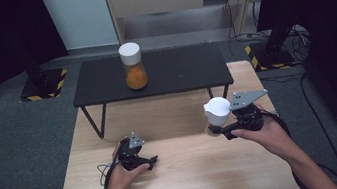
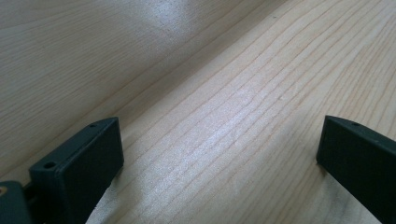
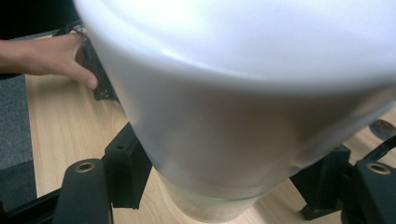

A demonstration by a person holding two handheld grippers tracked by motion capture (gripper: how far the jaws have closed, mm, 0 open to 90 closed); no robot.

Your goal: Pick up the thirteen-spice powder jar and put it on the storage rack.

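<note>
Worktop (image 1: 183, 173), light wood, carried a low black shelf (image 1: 179, 75) on thin legs at its far edge. Jar (image 1: 133, 66) with white cap and orange contents stood upright on that shelf, left of centre, well apart from both grippers.

Left gripper (image 1: 150, 162) rested low on the worktop's near left part, held in the person's left hand (image 1: 123, 174); in the left gripper view its jaws stood wide apart over bare wood grain, nothing between them.

Right gripper (image 1: 217, 128) was held by the right hand (image 1: 263, 133) at the worktop's right side, its jaws closed around a second jar (image 3: 243, 107) with a white cap. In the right gripper view the jaws pressed the clear body just below the cap. Whether the jar's base touched the worktop could not be told.
</note>
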